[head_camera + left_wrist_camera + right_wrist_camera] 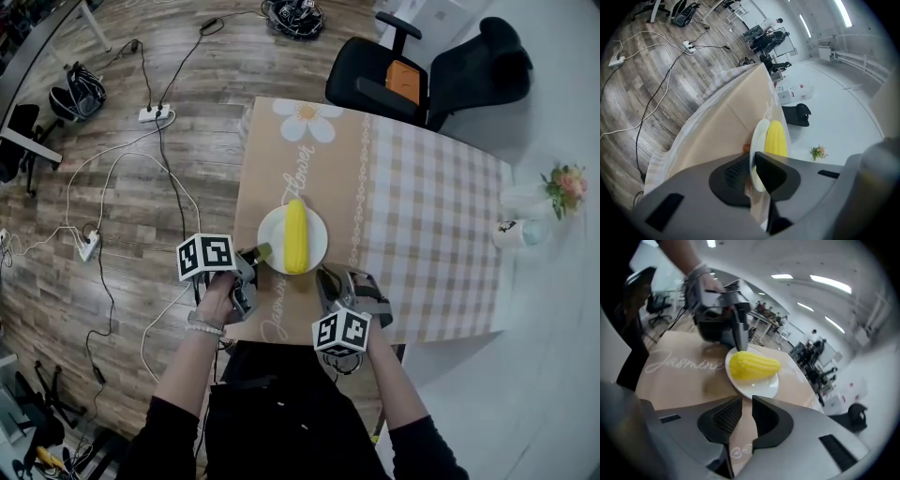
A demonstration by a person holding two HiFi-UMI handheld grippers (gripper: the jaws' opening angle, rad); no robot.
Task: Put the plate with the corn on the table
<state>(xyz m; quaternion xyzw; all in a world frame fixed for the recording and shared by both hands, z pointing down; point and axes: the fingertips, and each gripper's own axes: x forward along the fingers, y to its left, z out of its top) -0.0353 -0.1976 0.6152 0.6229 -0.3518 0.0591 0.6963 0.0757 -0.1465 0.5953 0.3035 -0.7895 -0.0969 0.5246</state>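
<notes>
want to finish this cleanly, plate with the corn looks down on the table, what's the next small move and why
Probably open the left gripper: its jaws are clamped on the rim of the plate, which seems to lie flat on the table with the corn on it. The right gripper is empty.

Bright, even light from ceiling strip lamps (pixel 825 282) leaves only a soft shadow on the tabletop (pixel 679 380) beside the plate (pixel 759 387), while fisheye bending curves and darkens every edge and motion blur smears the right gripper view.
</notes>
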